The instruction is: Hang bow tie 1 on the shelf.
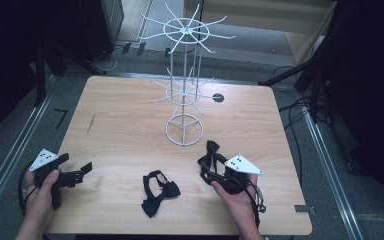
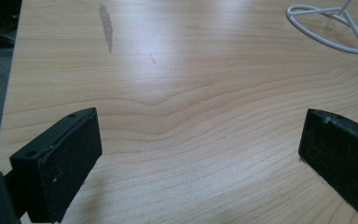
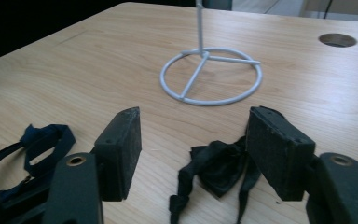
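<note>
Desk (image 1: 130, 125): pale wood, rounded corners, round cable hole far right; carries everything below.
Wire rack (image 1: 185, 75): white, tiered, hooked arms off a centre post; ring base (image 3: 211, 77) stands mid-desk, beyond both grippers.
Right gripper (image 3: 193, 149): held low at the near right, aimed toward the rack base. Fingers (image 3: 121, 149) apart, pads touching nothing.
Left gripper (image 2: 200, 154): near left edge, fingers wide apart over bare wood, well away from any tie.
Black bow tie (image 3: 219, 168): crumpled on the desk between the right fingers, lying closer to the right-hand pad, strap ends trailing toward the camera. Long axis hard to call; it looks to run roughly along the fingers rather than across. Not gripped yet.
Second bow tie (image 1: 157, 192): near front edge, between the two hands, strap looped; lies off to the left of the right gripper (image 3: 42, 140).
Judgement: right hand is nearer and lined up; a close would catch the crumpled tie.
</note>
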